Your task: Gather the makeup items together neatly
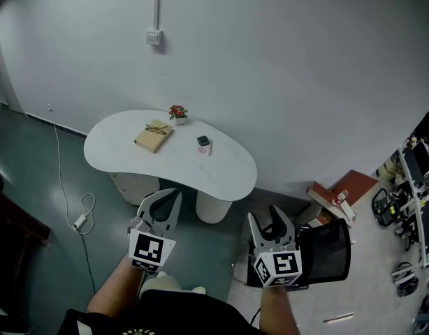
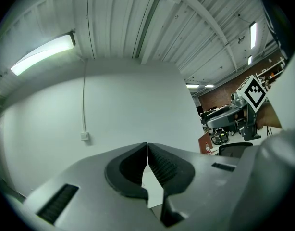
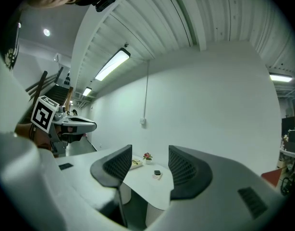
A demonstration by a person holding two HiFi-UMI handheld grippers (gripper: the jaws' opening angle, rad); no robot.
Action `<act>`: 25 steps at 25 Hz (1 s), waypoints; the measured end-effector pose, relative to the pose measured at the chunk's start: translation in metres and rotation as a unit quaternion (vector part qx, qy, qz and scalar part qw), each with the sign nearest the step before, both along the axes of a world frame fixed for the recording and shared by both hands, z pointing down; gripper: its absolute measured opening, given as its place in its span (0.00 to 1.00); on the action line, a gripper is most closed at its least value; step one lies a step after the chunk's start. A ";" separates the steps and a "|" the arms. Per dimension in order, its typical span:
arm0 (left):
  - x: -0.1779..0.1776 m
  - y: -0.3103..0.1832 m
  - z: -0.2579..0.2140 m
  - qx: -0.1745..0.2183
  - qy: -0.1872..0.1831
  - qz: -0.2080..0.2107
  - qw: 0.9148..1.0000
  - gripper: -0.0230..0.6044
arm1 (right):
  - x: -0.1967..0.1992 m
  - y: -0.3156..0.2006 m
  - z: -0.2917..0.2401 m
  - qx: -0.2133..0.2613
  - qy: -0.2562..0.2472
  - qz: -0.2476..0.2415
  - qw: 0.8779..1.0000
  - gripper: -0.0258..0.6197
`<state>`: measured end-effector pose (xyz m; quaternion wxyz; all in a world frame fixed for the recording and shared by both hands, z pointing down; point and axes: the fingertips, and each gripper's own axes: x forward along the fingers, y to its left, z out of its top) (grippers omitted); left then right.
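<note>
White table point(image 1: 120, 149) holds makeup items point(image 1: 204, 144) well beyond both jaws.

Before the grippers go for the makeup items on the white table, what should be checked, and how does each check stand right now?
1. Left gripper free to grasp: not ok; jaws together, nothing between them.
2. Right gripper ready: ok; jaws apart, empty.
3. Grippers at the table: not ok; both are over the floor, short of its near edge.
4. Targets found: ok; small dark case and pink item lie side by side on the tabletop.
5. Room around targets: ok; notebook and flower pot sit apart, to their left.
</note>
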<state>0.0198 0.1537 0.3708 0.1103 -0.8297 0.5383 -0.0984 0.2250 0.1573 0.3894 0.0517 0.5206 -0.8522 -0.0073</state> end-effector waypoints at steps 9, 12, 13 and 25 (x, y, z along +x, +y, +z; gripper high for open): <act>-0.010 -0.017 -0.001 0.003 0.003 -0.013 1.000 0.08 | 0.001 -0.019 0.004 -0.002 -0.003 0.006 1.000 0.41; -0.013 -0.030 0.002 0.001 0.009 -0.010 1.000 0.08 | -0.001 -0.031 0.009 -0.007 -0.002 0.012 1.000 0.41; -0.013 -0.036 0.004 -0.001 0.011 -0.009 1.000 0.08 | -0.002 -0.036 0.009 -0.008 -0.002 0.013 1.000 0.41; -0.043 -0.124 0.013 -0.013 0.023 0.006 1.000 0.08 | -0.038 -0.119 0.007 -0.010 0.009 0.021 1.000 0.41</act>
